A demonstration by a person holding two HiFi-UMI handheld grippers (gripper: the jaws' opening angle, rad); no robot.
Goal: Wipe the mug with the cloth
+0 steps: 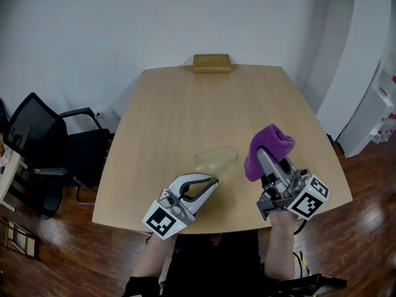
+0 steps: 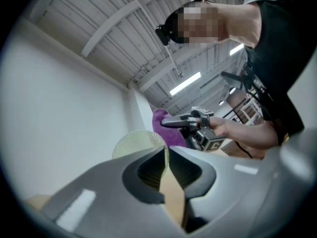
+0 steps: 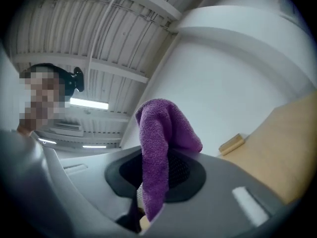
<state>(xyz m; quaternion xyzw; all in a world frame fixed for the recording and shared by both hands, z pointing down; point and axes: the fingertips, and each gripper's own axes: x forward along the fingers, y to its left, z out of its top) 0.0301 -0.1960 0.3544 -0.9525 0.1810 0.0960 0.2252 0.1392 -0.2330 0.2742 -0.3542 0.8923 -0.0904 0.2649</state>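
A translucent pale yellow mug [image 1: 216,160] is tipped on its side over the near part of the wooden table [image 1: 185,104]. My left gripper [image 1: 210,183] is shut on its thin wall. In the left gripper view the mug [image 2: 134,143] shows just beyond the jaws, with its wall pinched between them. My right gripper [image 1: 263,155] is shut on a purple cloth [image 1: 270,146], which bunches above the fingertips to the right of the mug, apart from it. In the right gripper view the cloth [image 3: 161,135] stands up out of the jaws and droops over.
A tan block [image 1: 211,62] lies at the table's far edge, also seen in the right gripper view as the block [image 3: 232,143]. A black office chair [image 1: 37,141] stands left of the table. White furniture [image 1: 371,116] is at the right. The floor is dark wood.
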